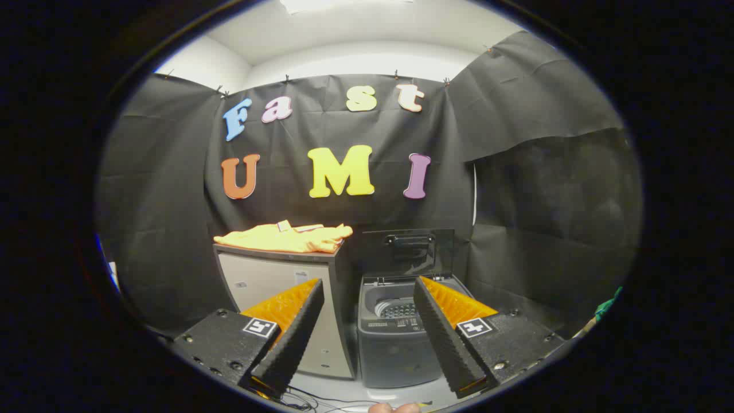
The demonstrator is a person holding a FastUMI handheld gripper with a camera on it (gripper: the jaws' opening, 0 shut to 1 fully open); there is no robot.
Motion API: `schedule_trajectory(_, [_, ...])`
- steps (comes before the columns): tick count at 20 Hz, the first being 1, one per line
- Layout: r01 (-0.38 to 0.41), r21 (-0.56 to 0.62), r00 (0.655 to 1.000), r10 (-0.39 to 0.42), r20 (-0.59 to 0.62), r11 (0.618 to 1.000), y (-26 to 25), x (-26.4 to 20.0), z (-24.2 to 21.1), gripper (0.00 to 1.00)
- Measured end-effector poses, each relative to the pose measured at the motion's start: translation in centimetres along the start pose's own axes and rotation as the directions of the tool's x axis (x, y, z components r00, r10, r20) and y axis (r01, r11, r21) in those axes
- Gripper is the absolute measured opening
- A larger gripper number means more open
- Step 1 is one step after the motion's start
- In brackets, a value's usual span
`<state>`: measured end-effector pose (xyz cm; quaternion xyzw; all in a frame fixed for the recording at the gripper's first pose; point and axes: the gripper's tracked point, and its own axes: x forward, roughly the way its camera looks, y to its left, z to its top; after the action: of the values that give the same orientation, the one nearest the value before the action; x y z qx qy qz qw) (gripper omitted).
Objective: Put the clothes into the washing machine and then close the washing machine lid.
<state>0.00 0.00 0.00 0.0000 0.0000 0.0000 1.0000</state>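
Tongs [367, 295] spread wide apart, gripping nothing, w/ the washing machine [395, 332] on the pale floor [395, 396] between & just beyond the tips, lid [408, 252] up against black cloth wall, orange clothes [287, 237] atop a grey cabinet [287, 298] beyond the left tong.

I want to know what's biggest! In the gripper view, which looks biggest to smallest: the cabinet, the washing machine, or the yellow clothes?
1. Cabinet
2. Washing machine, lid up; looks close to the cabinet in size, so unsure.
3. Yellow clothes on the cabinet, smallest.
The hand-held gripper is open, holding nothing.
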Motion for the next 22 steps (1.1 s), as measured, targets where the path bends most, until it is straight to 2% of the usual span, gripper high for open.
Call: schedule_trajectory(22, [0.020, -0.021, 1.000, -0.021, -0.012, 1.000, -0.3, 0.4, -0.3, 0.99])
